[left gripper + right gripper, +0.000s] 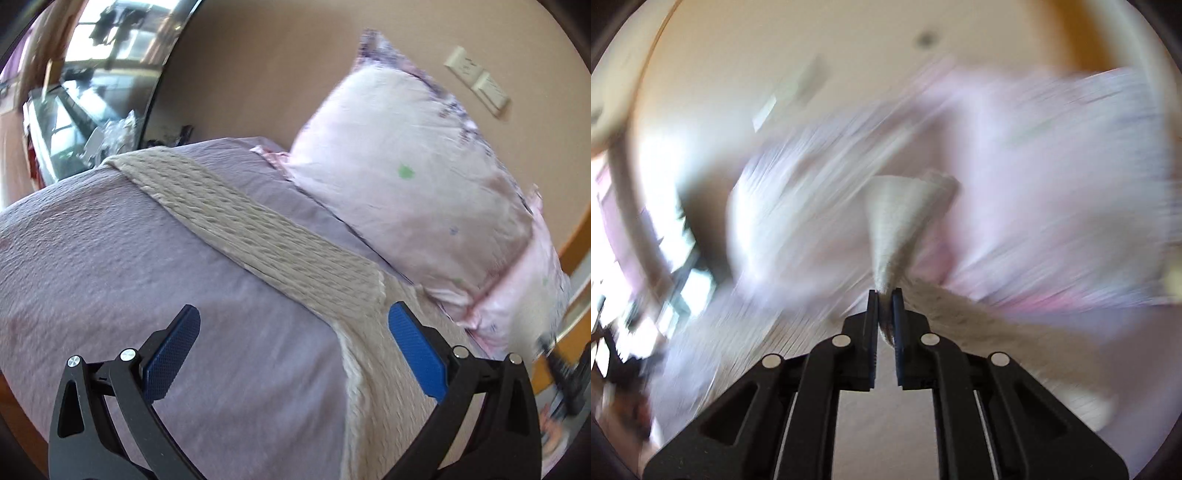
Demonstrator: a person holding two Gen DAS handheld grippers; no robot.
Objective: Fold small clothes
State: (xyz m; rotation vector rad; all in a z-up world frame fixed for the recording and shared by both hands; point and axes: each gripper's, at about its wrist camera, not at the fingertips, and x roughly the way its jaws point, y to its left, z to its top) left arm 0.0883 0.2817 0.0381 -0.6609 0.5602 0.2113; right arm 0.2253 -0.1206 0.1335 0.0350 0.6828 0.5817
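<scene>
A beige textured cloth [258, 229] lies in a long band across the lilac bedspread [110, 277], folded over near its right end and hanging down the bed's near side. My left gripper [293, 321] is open and empty, hovering over the bedspread with its right finger [417, 350] above the cloth's bend. My right gripper [885, 295] is shut on a corner of the beige cloth [897, 218], which fans out above the fingertips and trails off to the right. The right wrist view is heavily blurred by motion.
A large pink pillow [406, 192] leans on the beige wall at the head of the bed, just right of the cloth. Wall switches [476, 79] sit above it. A window and clutter [81, 110] lie beyond the bed's far left edge.
</scene>
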